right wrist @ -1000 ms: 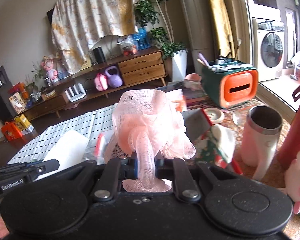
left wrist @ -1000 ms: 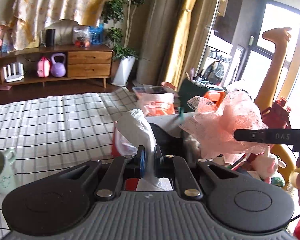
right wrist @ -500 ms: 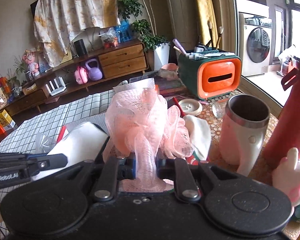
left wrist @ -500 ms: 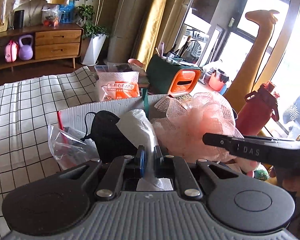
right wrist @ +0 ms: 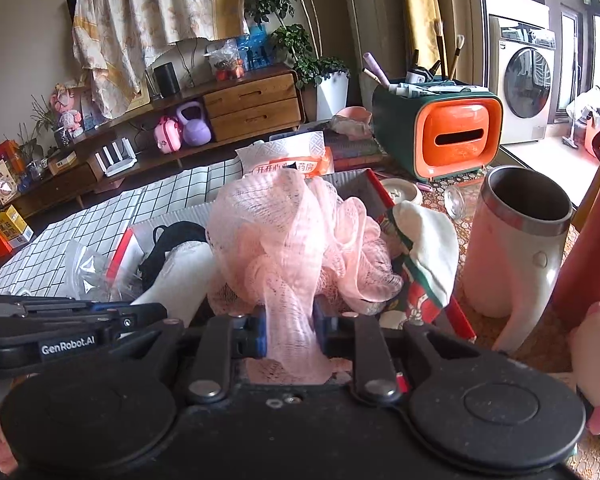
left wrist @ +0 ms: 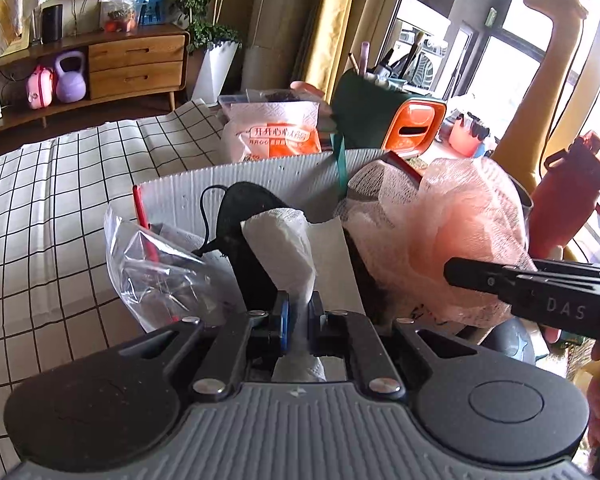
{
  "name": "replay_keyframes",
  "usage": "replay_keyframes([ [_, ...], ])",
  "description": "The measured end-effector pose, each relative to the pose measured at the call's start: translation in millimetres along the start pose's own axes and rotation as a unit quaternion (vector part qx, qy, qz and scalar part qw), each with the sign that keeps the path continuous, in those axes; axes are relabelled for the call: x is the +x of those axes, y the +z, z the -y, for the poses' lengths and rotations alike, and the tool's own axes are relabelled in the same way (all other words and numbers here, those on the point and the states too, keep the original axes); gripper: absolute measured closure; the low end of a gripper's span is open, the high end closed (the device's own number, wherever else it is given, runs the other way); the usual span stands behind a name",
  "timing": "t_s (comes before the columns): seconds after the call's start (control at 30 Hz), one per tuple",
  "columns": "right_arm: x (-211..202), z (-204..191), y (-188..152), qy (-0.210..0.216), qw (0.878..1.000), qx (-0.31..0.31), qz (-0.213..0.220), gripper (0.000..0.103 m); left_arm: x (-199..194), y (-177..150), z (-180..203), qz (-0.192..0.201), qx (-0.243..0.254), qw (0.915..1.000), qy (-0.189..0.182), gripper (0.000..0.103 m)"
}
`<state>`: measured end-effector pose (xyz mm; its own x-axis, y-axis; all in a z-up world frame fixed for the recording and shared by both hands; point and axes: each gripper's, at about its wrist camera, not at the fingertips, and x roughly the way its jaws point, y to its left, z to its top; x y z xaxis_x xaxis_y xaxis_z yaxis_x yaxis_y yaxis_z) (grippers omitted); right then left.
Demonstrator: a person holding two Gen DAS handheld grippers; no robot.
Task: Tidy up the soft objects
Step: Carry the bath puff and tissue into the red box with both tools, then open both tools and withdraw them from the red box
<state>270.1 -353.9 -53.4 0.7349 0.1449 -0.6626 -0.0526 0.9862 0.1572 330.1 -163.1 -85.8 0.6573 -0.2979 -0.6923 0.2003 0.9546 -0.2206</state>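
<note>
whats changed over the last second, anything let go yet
Both grippers came down over the grey box. The right gripper is opening its jaws, with the pink mesh bath pouf between them. The left gripper stays shut on the white paper towel. The black mask in the box has not moved.

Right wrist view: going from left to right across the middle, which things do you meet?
Clear plastic bag → black face mask → pink bath pouf → white cloth → steel-rimmed mug.
</note>
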Motion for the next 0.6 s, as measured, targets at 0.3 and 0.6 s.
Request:
replay_keyframes([
  [0.3,-11,0,-2,-0.005,1.000,-0.003,0.010,0.054,1,-6,3,-0.008,0.010,0.9997,0.019,0.093],
  [0.6,-28,-10,-3,-0.001,0.999,-0.021,0.031,0.038,-13,-7,4,0.002,0.012,0.9997,0.021,0.092],
])
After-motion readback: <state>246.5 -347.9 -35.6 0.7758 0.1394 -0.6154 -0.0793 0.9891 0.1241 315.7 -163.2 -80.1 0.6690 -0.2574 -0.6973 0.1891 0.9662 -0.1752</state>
